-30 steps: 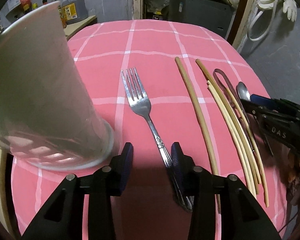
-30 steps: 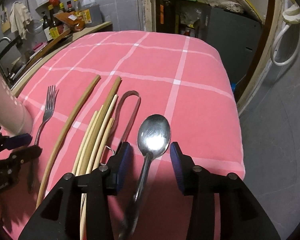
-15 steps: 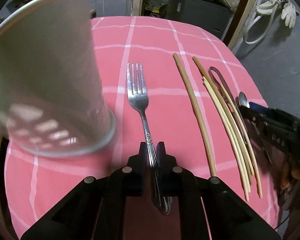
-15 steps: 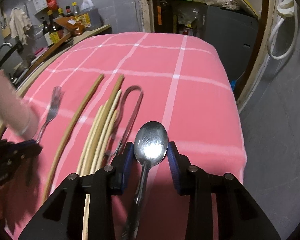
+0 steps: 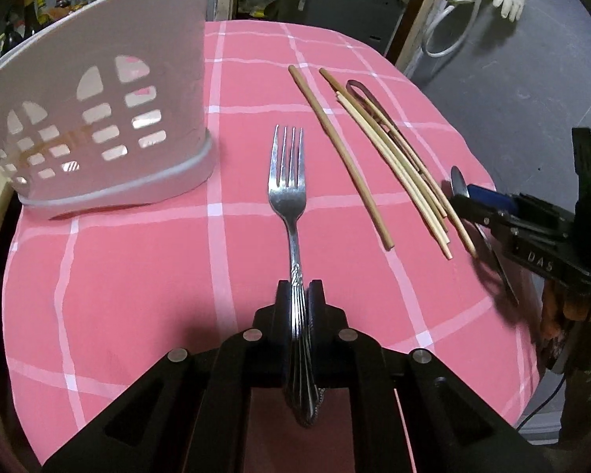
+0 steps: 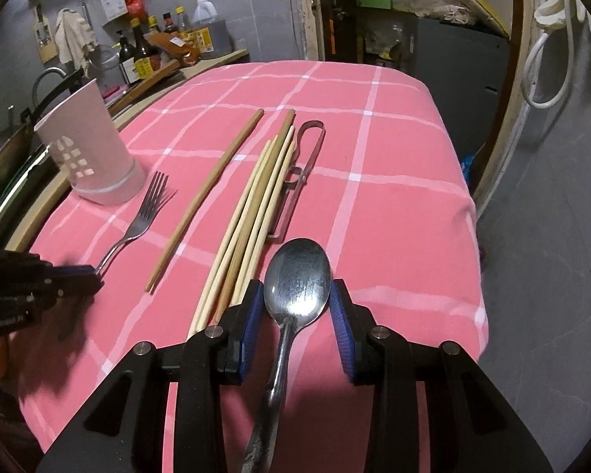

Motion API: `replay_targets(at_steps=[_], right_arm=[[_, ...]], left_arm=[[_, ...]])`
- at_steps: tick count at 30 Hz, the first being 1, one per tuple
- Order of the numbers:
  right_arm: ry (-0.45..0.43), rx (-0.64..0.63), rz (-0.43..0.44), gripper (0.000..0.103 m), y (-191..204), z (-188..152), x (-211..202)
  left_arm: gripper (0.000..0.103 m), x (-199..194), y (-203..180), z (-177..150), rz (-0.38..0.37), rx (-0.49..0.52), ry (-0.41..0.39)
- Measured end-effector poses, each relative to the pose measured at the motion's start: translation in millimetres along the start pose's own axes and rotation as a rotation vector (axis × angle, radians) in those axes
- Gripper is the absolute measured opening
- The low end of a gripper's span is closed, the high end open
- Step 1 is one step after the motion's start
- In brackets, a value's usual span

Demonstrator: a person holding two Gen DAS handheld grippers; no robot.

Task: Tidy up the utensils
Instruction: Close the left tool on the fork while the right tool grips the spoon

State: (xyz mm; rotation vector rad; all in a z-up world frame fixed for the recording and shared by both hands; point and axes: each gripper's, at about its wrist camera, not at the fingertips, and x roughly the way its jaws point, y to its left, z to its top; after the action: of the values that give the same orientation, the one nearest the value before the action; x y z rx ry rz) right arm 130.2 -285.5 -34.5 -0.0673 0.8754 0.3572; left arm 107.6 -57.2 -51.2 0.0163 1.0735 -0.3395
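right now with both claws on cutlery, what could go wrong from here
1. The left claw pinches the fork far down its handle, so the heavy tines could sag or swing and miss the holder.
2. The right claw straddles the spoon bowl, rounded and slick; it may slip out.
3. The chopsticks lie against that claw and could get knocked.

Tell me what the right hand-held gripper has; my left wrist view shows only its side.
Observer: The right hand-held gripper is shut on the spoon, with a blue pad on each side of its bowl.
Operator: And the dark loop beside the chopsticks?
Observer: Those are metal tongs, lying right alongside the chopsticks.
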Motion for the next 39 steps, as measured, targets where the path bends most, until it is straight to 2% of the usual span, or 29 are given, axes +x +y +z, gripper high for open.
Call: replay_targets(at_steps=[1,3,4,17,19,22,26,29,32,39], right_arm=[[-0.001,0.004,0.001,0.032,0.0,-1.1,-0.6],[-0.003,0.009,-0.002,0.032,-0.1,-1.7,0.3],[-0.005,0.010,-0.004,0.032,0.2,-1.4,1.5],[-0.010,0.032,-0.003,0.032,-1.1,5.1,10.9],[-0.010,0.035,-0.001,0.032,-0.9,6.1,12.1],[-0.011,0.047,0.006,0.032,-1.5,7.3,14.8],[-0.022,0.050,0.000,0.032,-0.4,5.7,12.9],[-0.059,0.044,-0.011,0.032,4.6,2.4,3.9],[-0.130,0.026,-0.016,0.031,16.9,-1.3,-12.3],[-0.384,-0.014,-0.053,0.031,59.9,-5.1,-56.4]], left_arm=[[0.015,0.2,-2.4,1.3,0.004,0.008,-0.010],[0.036,5.2,-7.2,8.5,0.024,0.023,-0.035],[0.038,10.2,-8.9,14.4,0.041,0.025,-0.045],[0.038,52.0,-8.5,53.0,0.129,0.039,-0.026],[0.036,50.3,-5.2,53.6,0.132,0.025,-0.023],[0.020,52.3,-1.0,56.7,0.150,0.005,-0.026],[0.020,46.6,2.6,53.1,0.136,-0.011,-0.032],[0.020,35.8,2.6,43.6,0.120,-0.026,-0.052],[0.020,18.2,1.1,33.5,0.111,-0.038,-0.106],[0.020,-35.6,-6.4,17.5,0.105,-0.048,-0.333]])
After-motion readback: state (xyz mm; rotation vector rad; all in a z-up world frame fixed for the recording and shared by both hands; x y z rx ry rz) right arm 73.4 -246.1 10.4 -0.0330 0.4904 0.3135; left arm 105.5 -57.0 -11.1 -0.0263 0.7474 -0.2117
